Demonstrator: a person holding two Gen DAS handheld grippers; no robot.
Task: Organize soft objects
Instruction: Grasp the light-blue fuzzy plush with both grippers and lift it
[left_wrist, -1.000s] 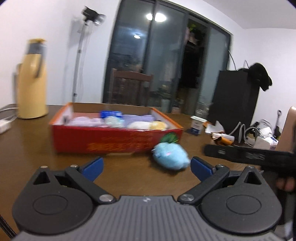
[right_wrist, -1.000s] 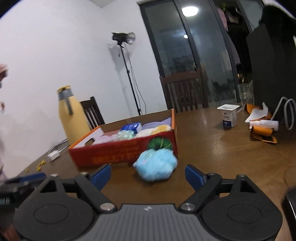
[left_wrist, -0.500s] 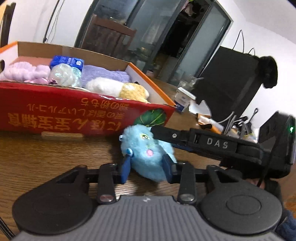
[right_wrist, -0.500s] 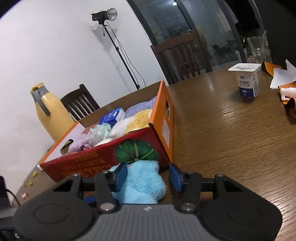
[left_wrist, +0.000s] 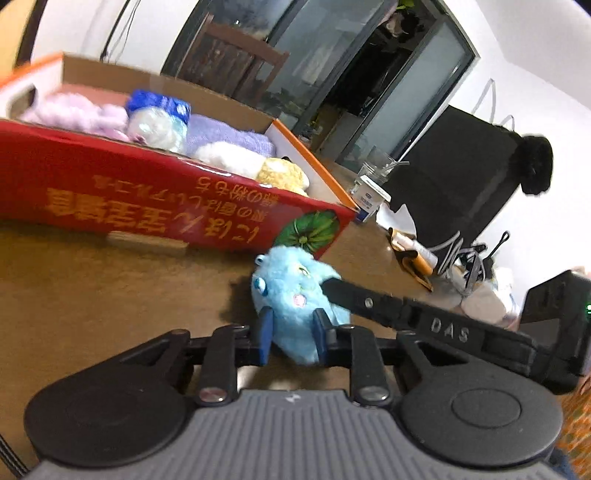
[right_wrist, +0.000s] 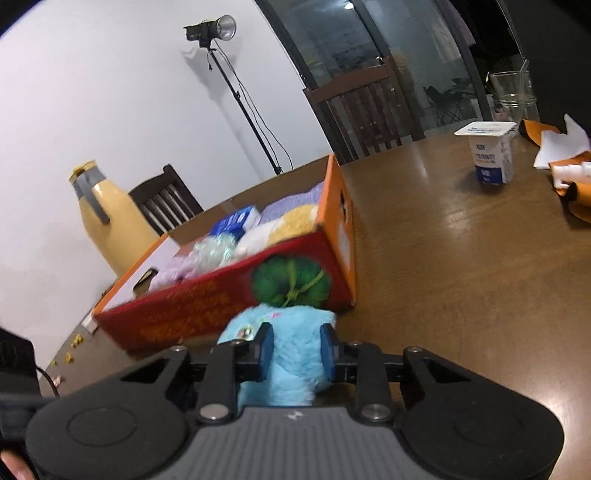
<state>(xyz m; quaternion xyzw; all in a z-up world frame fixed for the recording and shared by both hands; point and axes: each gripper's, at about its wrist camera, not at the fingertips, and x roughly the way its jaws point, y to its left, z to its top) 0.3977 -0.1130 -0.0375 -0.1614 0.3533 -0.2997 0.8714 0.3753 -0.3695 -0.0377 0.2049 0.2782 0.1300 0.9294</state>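
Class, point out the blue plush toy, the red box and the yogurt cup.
blue plush toy (left_wrist: 295, 295): left wrist view, its face.
red box (right_wrist: 192, 310): right wrist view, front wall.
yogurt cup (right_wrist: 491, 155): right wrist view, its side.

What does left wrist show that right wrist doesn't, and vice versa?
Left wrist only: the right gripper's finger reaching into the blue plush toy from the side, the black cabinet, and the toy's face.

Right wrist only: the yellow thermos, the light stand, and the left gripper's body at the frame's left edge, blurred.

Both: the toy pinched by each view's own gripper, left gripper and right gripper, the red box of soft items, the yogurt cup, the wooden table.
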